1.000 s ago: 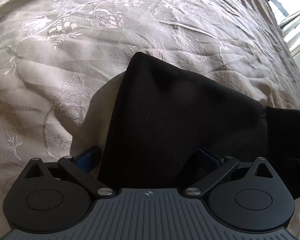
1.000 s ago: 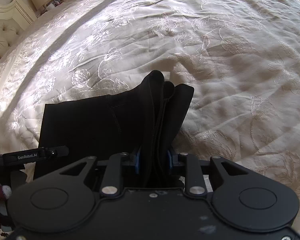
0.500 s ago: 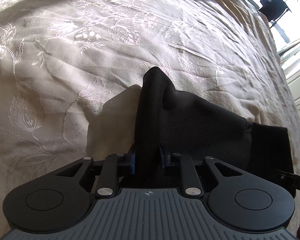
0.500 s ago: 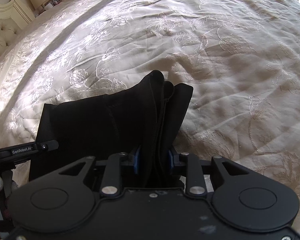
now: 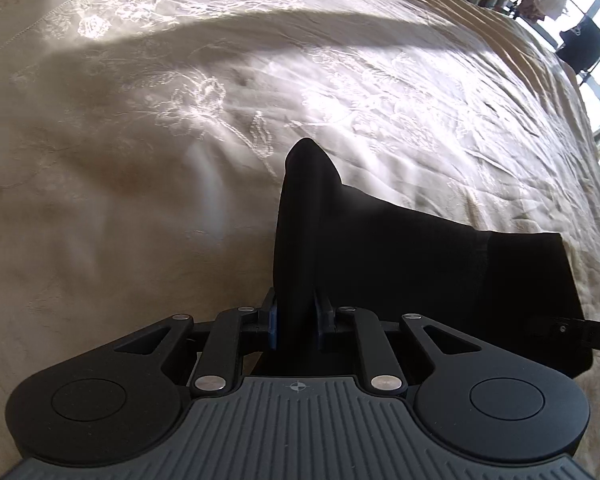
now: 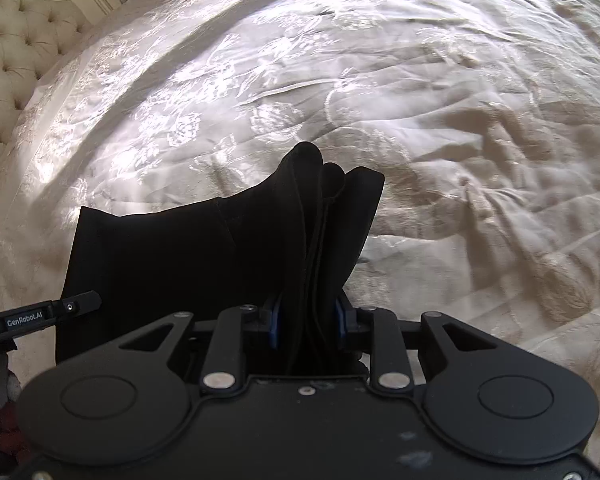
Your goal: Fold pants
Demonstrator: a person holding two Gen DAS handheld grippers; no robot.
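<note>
Raised pants (image 5: 380, 264) over floral bedspread (image 5: 140, 160)

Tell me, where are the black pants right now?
The black pants stretch between both grippers above the floral bedspread, one end pinched in the left gripper, the bunched end in the right gripper.

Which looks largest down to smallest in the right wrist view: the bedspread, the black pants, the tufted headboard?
1. bedspread, filling most of the frame.
2. black pants, though closeness to the camera enlarges them.
3. tufted headboard, only a corner showing, so its true size is unsure.
</note>
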